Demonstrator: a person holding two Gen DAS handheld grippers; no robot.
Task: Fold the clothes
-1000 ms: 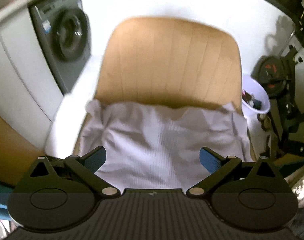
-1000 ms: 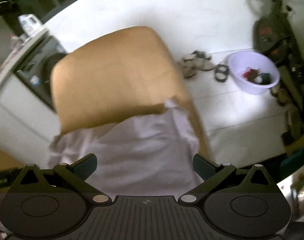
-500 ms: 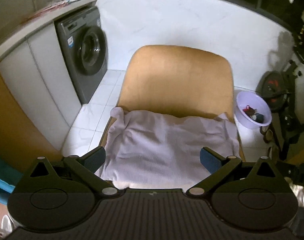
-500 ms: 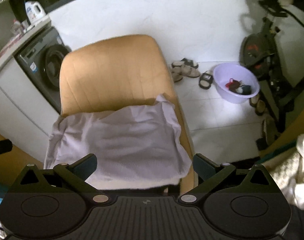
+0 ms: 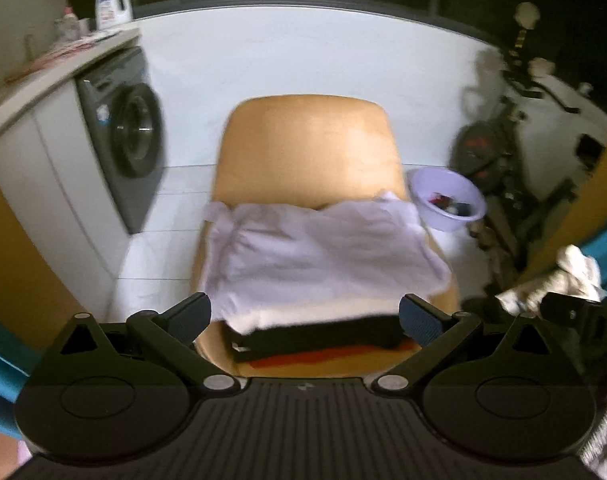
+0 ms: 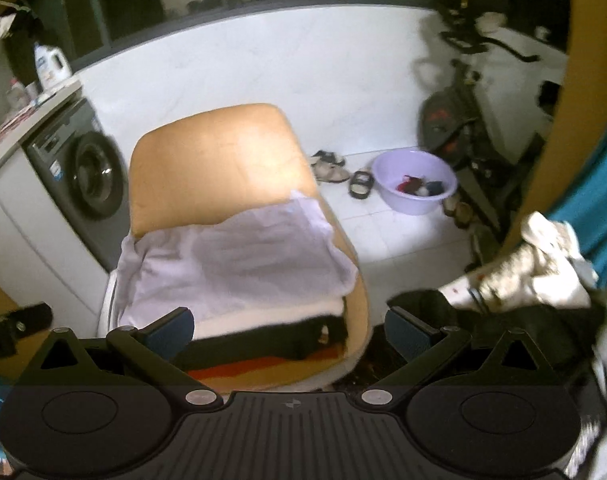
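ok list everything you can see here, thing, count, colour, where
chair: 1, tan, centre
folded clothes: 1 stack, pale lilac on top, then white, black, red, on the chair seat
washing machine: 1, grey, left, under a counter
detergent bottle: 1, white, on the counter
basin: 1, lilac, on the floor right of the chair, small items inside
sandals: several, floor behind the chair
exercise bike: 1, black, right
unfolded clothes: 1 heap, whitish and black, near right
left gripper: open, empty
right gripper: open, empty
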